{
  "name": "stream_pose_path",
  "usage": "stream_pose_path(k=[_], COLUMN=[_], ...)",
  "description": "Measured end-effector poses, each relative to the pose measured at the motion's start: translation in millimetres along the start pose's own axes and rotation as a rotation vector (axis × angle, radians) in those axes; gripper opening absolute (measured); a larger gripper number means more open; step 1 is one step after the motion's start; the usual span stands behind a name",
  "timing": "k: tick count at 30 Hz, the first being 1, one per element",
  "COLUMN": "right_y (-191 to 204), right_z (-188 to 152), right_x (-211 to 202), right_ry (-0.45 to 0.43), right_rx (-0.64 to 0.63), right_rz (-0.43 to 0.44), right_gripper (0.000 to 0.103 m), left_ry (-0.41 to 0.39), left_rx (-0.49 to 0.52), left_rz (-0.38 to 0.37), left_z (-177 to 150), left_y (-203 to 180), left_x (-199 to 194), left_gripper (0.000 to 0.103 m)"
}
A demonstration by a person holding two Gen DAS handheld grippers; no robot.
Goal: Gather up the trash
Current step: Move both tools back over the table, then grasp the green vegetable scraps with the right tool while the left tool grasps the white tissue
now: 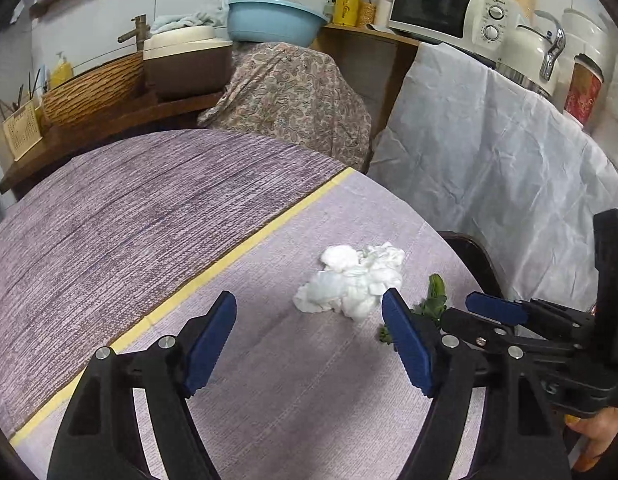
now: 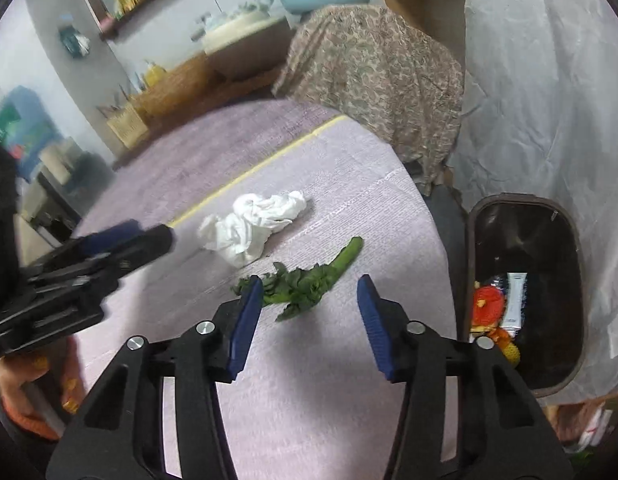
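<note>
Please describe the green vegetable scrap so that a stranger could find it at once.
Look at the round table with the purple cloth, near its edge beside the dark trash bin. The vegetable scrap lies there, next to the crumpled white tissue. It alone is green and leafy, with a thick stalk.

Around the crumpled white tissue wad (image 1: 355, 280) the lilac woven tablecloth (image 1: 129, 216) lies bare; only a limp green leafy stalk (image 2: 309, 280) lies just beside it, towards the brown oval bin (image 2: 521, 292).
</note>
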State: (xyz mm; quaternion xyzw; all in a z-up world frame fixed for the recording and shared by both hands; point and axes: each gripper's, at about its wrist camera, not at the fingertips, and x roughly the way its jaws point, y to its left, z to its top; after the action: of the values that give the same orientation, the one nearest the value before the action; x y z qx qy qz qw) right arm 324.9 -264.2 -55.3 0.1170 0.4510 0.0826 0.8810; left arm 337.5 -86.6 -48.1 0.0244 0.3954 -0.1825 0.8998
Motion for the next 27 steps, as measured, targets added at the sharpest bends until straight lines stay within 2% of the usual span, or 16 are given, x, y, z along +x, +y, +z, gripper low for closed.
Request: stream_pose_path(k=[2,4,7,9,12,17,24,27], right_y=[3,9,12,10,4,-5,-5,-11], right_z=[1,2,3,4,6,5,-1,-4], right_x=[6,11,20,22,23,10,-39,-56], right_ry=[0.014,0.025,0.042,0.037,0.034,-0.017,-0.152,-0.177], right_rx=[0.022,0.022,0.035,0.037,0.047,0.057,-0.037,-0.038], right_rz=[-0.017,-0.029,-0.046,-0.059,-0.045,0.015,-0.013,-0.014], right_gripper=[0.038,0.036,0.026,0.015,0.007,0.005,0.005,0.005], left_ry=[-0.003,-0.003,0.0,0.009,0.014,0.027,0.06,0.07], left_rx=[0.004,0.0,-0.005,-0.007,-0.003,0.001,0.091,0.12], left_rz=[0.002,0.0,0.0,-0.003,-0.002,-0.018,-0.032,-0.033], left_z=[-1,-2,-3,-4,-6,-8,-3,2], left_y=[1,2,7,10,10,5,-25,-38], left_x=[-2,-2,-1,1,2,7,23,34], left_gripper=[0.074,0.074,0.074,0.074,0.074,0.074,0.075,0.075])
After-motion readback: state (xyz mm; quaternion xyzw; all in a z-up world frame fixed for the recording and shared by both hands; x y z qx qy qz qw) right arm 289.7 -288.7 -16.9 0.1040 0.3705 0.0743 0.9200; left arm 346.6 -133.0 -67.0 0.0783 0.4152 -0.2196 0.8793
